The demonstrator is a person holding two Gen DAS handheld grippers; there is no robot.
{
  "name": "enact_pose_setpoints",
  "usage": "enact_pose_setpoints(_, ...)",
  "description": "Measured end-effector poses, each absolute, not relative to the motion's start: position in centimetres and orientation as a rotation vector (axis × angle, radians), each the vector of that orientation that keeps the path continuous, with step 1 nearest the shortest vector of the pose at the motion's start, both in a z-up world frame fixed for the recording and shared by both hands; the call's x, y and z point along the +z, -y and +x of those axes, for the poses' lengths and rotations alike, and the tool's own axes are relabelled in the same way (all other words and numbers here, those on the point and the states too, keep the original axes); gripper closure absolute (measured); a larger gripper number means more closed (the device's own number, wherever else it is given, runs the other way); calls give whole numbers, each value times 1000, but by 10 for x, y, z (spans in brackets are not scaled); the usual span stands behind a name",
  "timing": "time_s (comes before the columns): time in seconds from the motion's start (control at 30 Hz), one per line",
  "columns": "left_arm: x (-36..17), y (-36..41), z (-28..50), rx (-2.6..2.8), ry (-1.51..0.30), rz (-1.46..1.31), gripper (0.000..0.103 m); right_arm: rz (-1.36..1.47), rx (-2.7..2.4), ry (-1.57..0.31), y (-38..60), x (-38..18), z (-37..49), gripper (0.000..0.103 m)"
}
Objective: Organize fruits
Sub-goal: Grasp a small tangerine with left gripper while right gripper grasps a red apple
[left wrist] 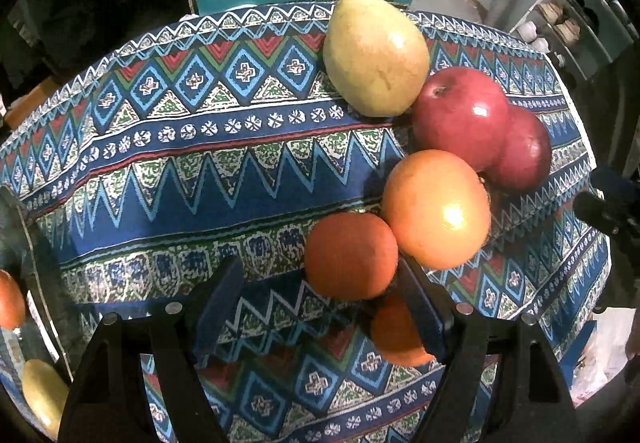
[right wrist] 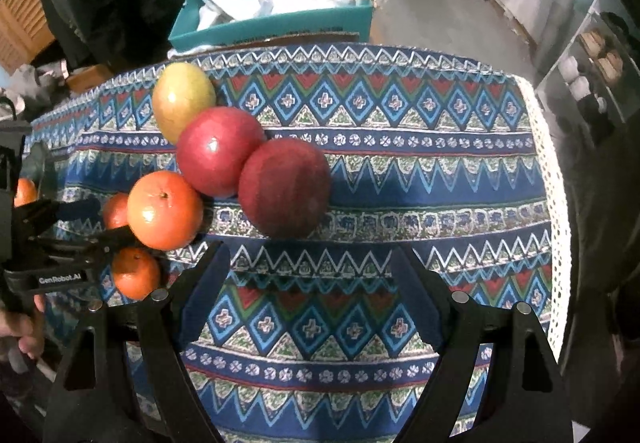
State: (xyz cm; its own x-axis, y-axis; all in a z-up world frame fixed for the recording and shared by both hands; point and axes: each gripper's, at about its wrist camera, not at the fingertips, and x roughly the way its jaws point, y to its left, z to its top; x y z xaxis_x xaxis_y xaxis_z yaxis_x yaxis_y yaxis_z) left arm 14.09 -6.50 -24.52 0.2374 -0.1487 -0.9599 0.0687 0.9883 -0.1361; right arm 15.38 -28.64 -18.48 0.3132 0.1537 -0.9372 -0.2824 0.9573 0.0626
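My left tool (left wrist: 320,307) stood wide apart with nothing in its grip, its right finger (left wrist: 420,315) lying against the two small oranges (left wrist: 352,255) at about one o'clock from it. My right tool (right wrist: 308,283) was likewise spread wide and held nothing, bare patterned cloth (right wrist: 400,183) showing between its fingers. The fruit lay in a touching chain on the tabletop: a yellow pear (right wrist: 182,105) near the far edge, two red apples (right wrist: 218,153), then a larger orange (right wrist: 164,209). From three o'clock of the dark apple (right wrist: 284,187), open cloth ran out to the white lace edge (right wrist: 554,179). A teal box (right wrist: 276,23) sat beyond the far edge at twelve o'clock.
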Motion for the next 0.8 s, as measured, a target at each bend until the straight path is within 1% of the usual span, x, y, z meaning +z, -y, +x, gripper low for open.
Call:
enact_pose_setpoints(0.27,-248,67,144,-194,-1301,-28,23,-191,354,-1249,269,-218,171,20)
enact_pose_setpoints(0.67,-246,63,147,-234,-1281,-14,23,-202,359,-1263,248,-251,194,21)
enact_pose_setpoints(0.8,-246,61,148,-258,-1276,-22,23,-150,378,-1271,249,-256,202,30)
